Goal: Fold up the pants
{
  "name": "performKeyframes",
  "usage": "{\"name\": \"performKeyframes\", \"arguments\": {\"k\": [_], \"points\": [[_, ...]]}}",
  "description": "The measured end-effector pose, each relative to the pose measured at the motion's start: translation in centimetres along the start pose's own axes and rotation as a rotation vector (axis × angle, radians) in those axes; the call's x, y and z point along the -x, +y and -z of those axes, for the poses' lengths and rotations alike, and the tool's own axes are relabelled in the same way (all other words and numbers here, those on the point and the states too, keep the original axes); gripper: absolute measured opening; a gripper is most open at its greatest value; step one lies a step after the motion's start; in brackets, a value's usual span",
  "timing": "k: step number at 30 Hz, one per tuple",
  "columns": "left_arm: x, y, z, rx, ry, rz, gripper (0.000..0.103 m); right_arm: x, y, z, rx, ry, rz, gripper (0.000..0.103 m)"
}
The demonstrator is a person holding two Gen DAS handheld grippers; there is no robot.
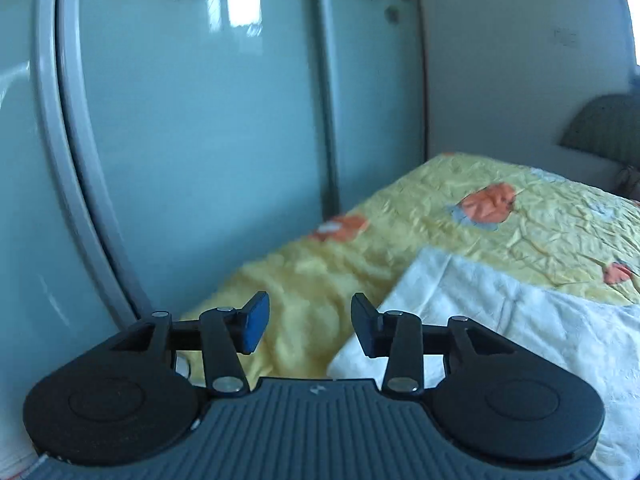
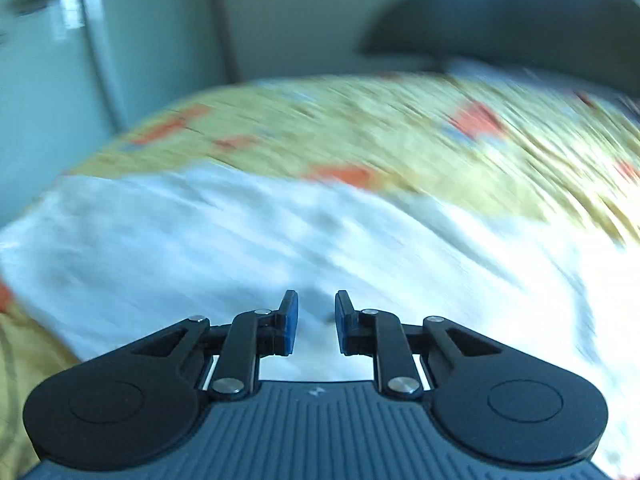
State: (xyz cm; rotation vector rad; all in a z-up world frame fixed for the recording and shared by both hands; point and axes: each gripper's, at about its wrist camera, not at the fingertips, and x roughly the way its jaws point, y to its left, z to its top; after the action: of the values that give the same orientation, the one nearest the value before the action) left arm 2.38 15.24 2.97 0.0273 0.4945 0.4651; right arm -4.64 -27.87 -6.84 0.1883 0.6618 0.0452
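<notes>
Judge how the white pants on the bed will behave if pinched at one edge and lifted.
The white pants look thin and wrinkled, so they will probably drape limply. They seem light. On the crinkled yellow bedspread they may drag rather than slide.

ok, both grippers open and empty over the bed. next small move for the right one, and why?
Probably lower the right gripper onto the white fabric pants just ahead and close on a fold. Its jaws stand open with nothing between them, and the cloth lies spread on the yellow patterned bedspread right beneath the fingertips. The left gripper, also open, sits beside the garment's edge. The right view is motion-blurred, so hedge.
</notes>
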Motion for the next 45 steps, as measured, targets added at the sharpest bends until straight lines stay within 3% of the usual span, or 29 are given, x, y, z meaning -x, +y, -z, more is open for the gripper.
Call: {"name": "performKeyframes", "arguments": {"k": [3, 4, 5, 6, 7, 10, 13, 15, 18, 21, 24, 27, 29, 32, 34, 36, 39, 45], "points": [[1.2, -3.7, -0.9, -0.081, 0.018, 0.186, 0.060, 3.6, -3.7, 1.6, -0.153, -0.060, 0.068, 0.020], [1.7, -5.2, -0.9, -0.106, 0.017, 0.239, 0.060, 4.4, -4.5, 1.8, -0.170, -0.095, 0.134, 0.030], [2.4, -7.1, -0.8, -0.146, 0.008, 0.299, 0.061, 4.8, -5.4, 1.7, -0.181, -0.117, 0.192, 0.040], [3.2, -9.8, -0.4, -0.207, 0.006, 0.366, 0.064, 5.1, -6.0, 1.8, -0.188, -0.120, 0.232, 0.070], [3.9, -12.1, 0.0, -0.256, 0.009, 0.419, 0.064, 5.1, -6.7, 2.1, -0.182, -0.111, 0.257, 0.088], [6.6, -18.3, 1.5, -0.372, -0.013, 0.584, 0.067, 3.6, -7.8, 3.1, -0.062, -0.039, 0.311, 0.087], [9.7, -24.0, 3.7, -0.450, -0.024, 0.721, 0.068, 5.0, -8.0, 4.8, -0.049, -0.093, 0.316, 0.091], [11.2, -27.0, 5.4, -0.487, -0.034, 0.786, 0.069, 5.6, -7.9, 5.2, -0.066, -0.097, 0.351, 0.103], [12.3, -30.4, 7.4, -0.493, -0.011, 0.851, 0.070, 5.5, -7.4, 5.3, -0.060, -0.110, 0.370, 0.103], [11.9, -33.5, 9.3, -0.499, 0.019, 0.826, 0.070, 6.0, -7.5, 4.6, -0.015, -0.096, 0.318, 0.103], [11.0, -34.5, 10.4, -0.502, 0.060, 0.779, 0.070, 6.3, -8.7, 2.5, -0.047, -0.147, 0.364, 0.103], [10.6, -34.7, 11.4, -0.515, 0.097, 0.784, 0.070, 4.9, -10.7, 1.1, -0.074, -0.080, 0.363, 0.103], [11.0, -34.4, 11.9, -0.515, 0.070, 0.784, 0.071, 3.4, -12.1, 1.8, -0.078, 0.015, 0.349, 0.103], [11.8, -34.1, 12.8, -0.538, 0.018, 0.783, 0.072, 5.1, -11.8, 2.7, -0.051, -0.012, 0.371, 0.103], [12.0, -34.0, 13.3, -0.540, -0.017, 0.776, 0.074, 7.6, -11.6, 3.3, -0.115, -0.106, 0.441, 0.103], [12.2, -34.0, 13.4, -0.541, -0.024, 0.771, 0.075, 9.9, -12.8, 4.1, -0.261, -0.176, 0.375, 0.103], [11.6, -34.0, 13.1, -0.517, 0.000, 0.766, 0.081, 11.0, -15.2, 5.5, -0.473, -0.180, 0.258, 0.103], [9.8, -33.6, 12.3, -0.426, 0.100, 0.778, 0.093, 10.9, -16.2, 6.8, -0.534, -0.198, 0.271, 0.103]]}}
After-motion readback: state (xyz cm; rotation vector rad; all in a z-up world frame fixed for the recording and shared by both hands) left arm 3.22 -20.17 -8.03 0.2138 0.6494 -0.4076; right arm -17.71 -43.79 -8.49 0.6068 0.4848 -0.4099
